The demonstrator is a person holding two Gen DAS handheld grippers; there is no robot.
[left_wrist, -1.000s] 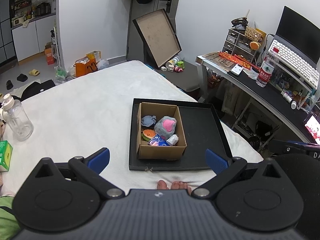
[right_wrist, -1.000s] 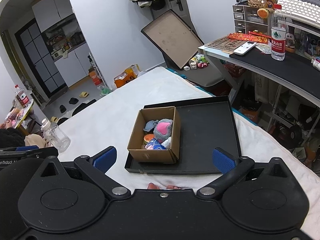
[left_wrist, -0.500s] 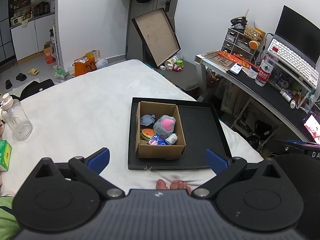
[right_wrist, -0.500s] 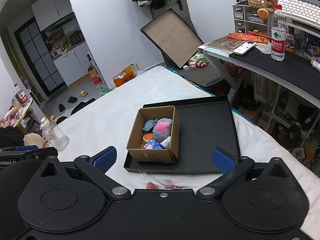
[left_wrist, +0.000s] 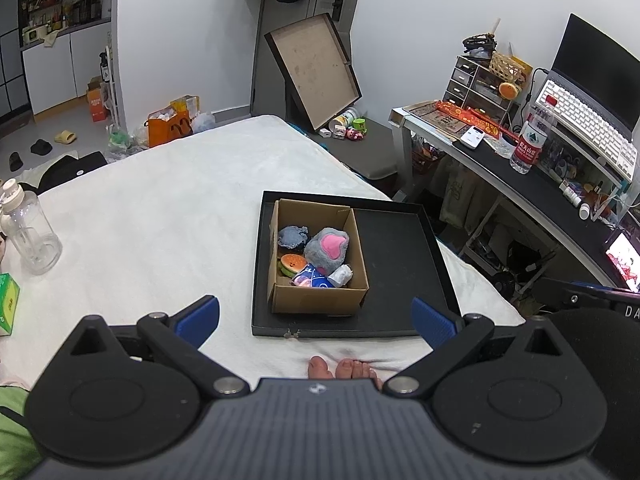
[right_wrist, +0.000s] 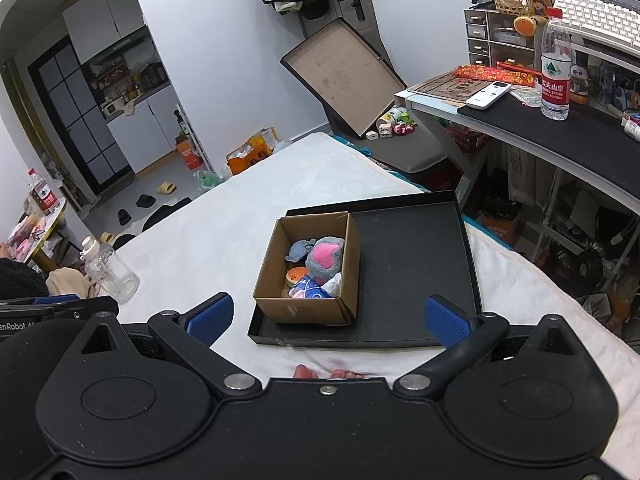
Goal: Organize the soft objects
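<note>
Both tongs spread wide and empty: left gripper [left_wrist: 316,316], right gripper [right_wrist: 327,316]. At twelve o'clock, the cardboard box [left_wrist: 320,300] of soft toys [left_wrist: 328,249] sits at nine o'clock in the black tray [left_wrist: 400,264].

Left gripper [left_wrist: 315,316]: matte black body, ribbed grey housing, two round discs, silver pivot screws, blue textured fingertips [left_wrist: 198,315]. Right gripper [right_wrist: 328,316]: same black build, smooth housing, blue pads [right_wrist: 447,321]. Bare toes [left_wrist: 344,368] below.
</note>
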